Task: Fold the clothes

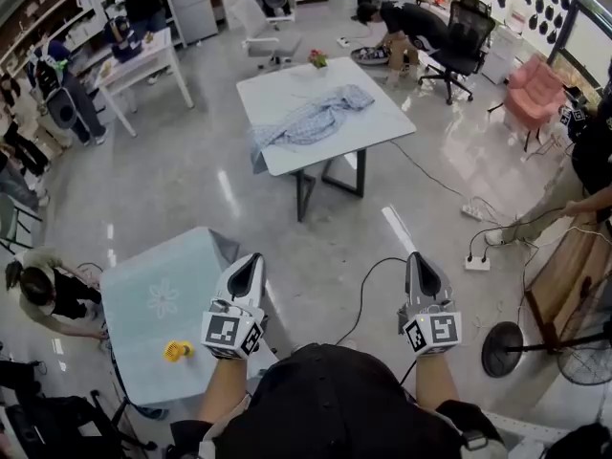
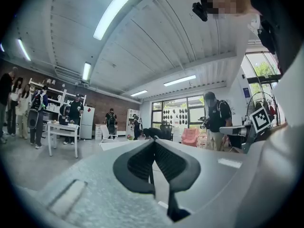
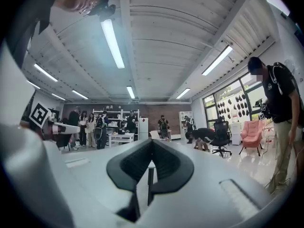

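A crumpled light-blue shirt (image 1: 311, 118) lies on a white table (image 1: 382, 113) several steps ahead of me, one end hanging over the table's left edge. My left gripper (image 1: 251, 261) and right gripper (image 1: 418, 259) are held level at waist height, side by side, far short of that table. In the left gripper view the left gripper (image 2: 153, 144) has its dark pads pressed together with nothing between them. The right gripper (image 3: 151, 144) looks the same in its own view: shut and empty. The shirt is not visible in either gripper view.
A pale-green low table (image 1: 153, 295) with a small yellow object (image 1: 175, 351) stands close at my left, a person crouching (image 1: 43, 295) beside it. Cables and a power strip (image 1: 476, 261) lie on the floor at right, near a fan (image 1: 574, 352). A black office chair (image 1: 464, 41) and a pink armchair (image 1: 535, 89) stand beyond.
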A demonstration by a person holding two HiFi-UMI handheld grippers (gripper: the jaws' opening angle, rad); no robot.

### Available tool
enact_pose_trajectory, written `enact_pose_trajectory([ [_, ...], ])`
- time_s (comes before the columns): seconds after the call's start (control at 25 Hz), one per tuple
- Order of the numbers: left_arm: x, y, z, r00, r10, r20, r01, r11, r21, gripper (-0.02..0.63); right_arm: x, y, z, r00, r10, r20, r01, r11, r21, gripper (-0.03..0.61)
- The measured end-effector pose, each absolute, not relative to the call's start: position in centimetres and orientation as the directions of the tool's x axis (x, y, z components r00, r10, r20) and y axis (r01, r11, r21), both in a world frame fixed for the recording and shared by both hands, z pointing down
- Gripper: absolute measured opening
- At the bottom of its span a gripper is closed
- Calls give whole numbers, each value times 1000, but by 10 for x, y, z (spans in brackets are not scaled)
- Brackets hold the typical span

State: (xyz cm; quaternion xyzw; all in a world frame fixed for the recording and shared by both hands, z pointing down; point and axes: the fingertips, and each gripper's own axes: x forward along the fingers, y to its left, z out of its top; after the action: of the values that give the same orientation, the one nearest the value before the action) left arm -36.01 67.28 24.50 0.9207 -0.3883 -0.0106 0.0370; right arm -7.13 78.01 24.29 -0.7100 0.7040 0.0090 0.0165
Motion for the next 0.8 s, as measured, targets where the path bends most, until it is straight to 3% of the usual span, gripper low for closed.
enact_pose_trajectory([
  [0.24,-352,675,236,696,-718,-5,-716,-694,77,9,-72,782,236,5,-999,-40,-1000,-5,18,5],
  [0.28,-349,674,236,695,-719,-7,-716,-693,82,124,-75,780,234,-7,-999,-45,-999,5,34,18],
  [0.32,-346,673,236,695,-719,-8,-716,-692,88,240,-79,777,232,-24,-998,-51,-999,21,49,74],
  [0.4,-343,673,236,694,-720,-13,-715,-692,99,306,-87,775,232,-58,-997,-59,-996,55,64,254],
  [0.44,-341,675,237,696,-718,-14,-714,-693,100,320,-90,775,232,-71,-996,-60,-996,67,63,301],
  [0.64,-318,680,245,720,-694,-4,-691,-717,94,374,-80,783,234,-87,-995,-46,-994,83,73,390],
  [0.8,-292,685,243,726,-687,-1,-683,-722,113,391,-50,794,237,-70,-997,-34,-996,68,56,399],
])
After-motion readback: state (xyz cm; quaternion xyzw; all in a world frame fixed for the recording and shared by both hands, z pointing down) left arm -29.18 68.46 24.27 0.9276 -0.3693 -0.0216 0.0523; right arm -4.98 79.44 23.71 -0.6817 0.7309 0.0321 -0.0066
